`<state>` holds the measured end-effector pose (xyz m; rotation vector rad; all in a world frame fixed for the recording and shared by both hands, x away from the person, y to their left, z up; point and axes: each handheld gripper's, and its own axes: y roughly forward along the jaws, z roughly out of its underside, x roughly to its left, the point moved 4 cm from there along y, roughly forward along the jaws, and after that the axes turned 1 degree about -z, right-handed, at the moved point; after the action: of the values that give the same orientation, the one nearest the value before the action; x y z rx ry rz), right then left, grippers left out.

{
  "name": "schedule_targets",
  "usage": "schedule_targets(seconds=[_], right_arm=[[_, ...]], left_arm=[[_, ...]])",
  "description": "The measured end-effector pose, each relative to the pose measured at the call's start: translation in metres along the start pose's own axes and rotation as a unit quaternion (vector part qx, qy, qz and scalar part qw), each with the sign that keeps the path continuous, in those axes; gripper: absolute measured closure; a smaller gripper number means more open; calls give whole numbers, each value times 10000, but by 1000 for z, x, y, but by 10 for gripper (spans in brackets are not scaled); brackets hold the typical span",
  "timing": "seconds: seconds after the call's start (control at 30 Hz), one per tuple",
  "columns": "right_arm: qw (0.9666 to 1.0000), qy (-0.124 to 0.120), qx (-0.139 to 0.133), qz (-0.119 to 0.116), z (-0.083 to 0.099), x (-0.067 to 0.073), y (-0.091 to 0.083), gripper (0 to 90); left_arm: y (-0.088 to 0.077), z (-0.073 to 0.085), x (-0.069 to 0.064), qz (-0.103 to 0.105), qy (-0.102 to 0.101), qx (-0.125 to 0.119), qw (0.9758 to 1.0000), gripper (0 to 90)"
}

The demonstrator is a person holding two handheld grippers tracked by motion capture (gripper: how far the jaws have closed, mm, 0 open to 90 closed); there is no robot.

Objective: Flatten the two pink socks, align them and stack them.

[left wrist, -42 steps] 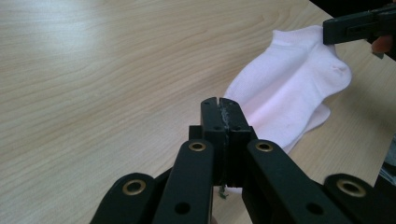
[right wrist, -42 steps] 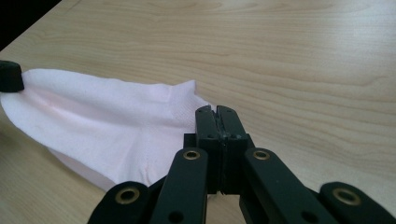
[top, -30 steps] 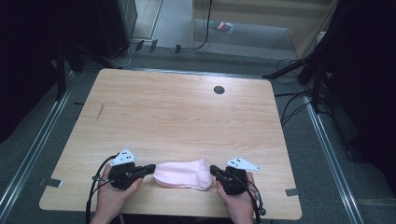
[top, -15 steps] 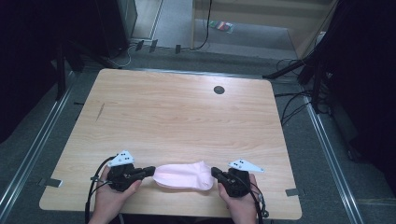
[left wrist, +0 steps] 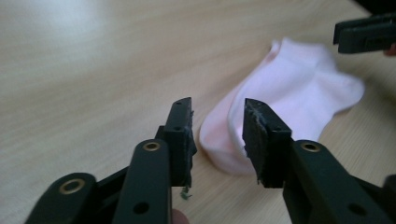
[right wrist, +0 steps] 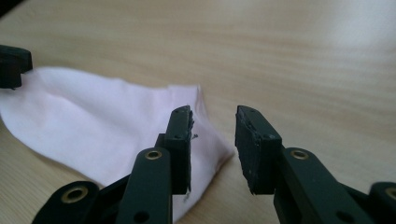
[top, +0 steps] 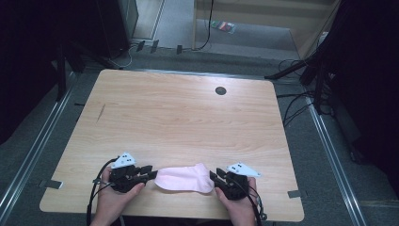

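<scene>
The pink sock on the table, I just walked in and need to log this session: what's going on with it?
A person sits at a wooden table with a two-jaw gripper in each hand. A pink sock lies flat near the front edge between them. The left gripper is at one end of the sock and the right gripper at the other. In both gripper views the jaws stand open, with nothing pinched, so the sock rests loose on the table.

both hand-held grippers, left [top: 149,172] and right [top: 214,176], held low with jaws apart
</scene>
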<state>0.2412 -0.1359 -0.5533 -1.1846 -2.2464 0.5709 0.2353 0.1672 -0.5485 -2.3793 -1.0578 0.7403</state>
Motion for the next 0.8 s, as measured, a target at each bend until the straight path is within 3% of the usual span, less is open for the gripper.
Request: schedule_targets(seconds=[0.03, 0.07, 0.1, 0.13, 0.23, 0.33, 0.43, 0.63, 0.7, 0.8], right_arm=[[9999, -42, -160, 11, -3, 2, -4, 700], [9995, -144, -280, -63, -5, 8, -8, 749], [9995, -144, -280, -63, -5, 8, -8, 749], [9993, -253, -141, -217, -2, 14, -3, 771], [9990, -379, 8, -226, 2, 18, 6, 783], [9987, -401, 242, -205, 7, 19, 25, 782], [9981, -501, 319, -193, 9, 19, 30, 782], [9977, -580, 337, 76, 11, 18, 30, 850], [9981, -531, 314, 58, 11, 17, 31, 864], [9974, -656, 294, 109, 11, 17, 31, 870]], left_arm=[[-2, -2, -3, -14, 46, -136, 9999, 628], [-3, -5, -12, -7, 216, -301, 9993, 651], [-3, -5, -12, -7, 216, -301, 9993, 665], [3, -4, -20, -53, 397, -241, 9989, 673], [14, 0, -23, -125, 431, -72, 9990, 679], [29, 11, -16, -421, 391, 321, 9978, 677], [31, 15, -14, -348, 335, 382, 9981, 665], [32, 17, -17, -550, 744, 406, 9949, 694], [32, 18, -16, -566, 772, 388, 9946, 722], [33, 17, -14, -632, 878, 363, 9935, 733]])
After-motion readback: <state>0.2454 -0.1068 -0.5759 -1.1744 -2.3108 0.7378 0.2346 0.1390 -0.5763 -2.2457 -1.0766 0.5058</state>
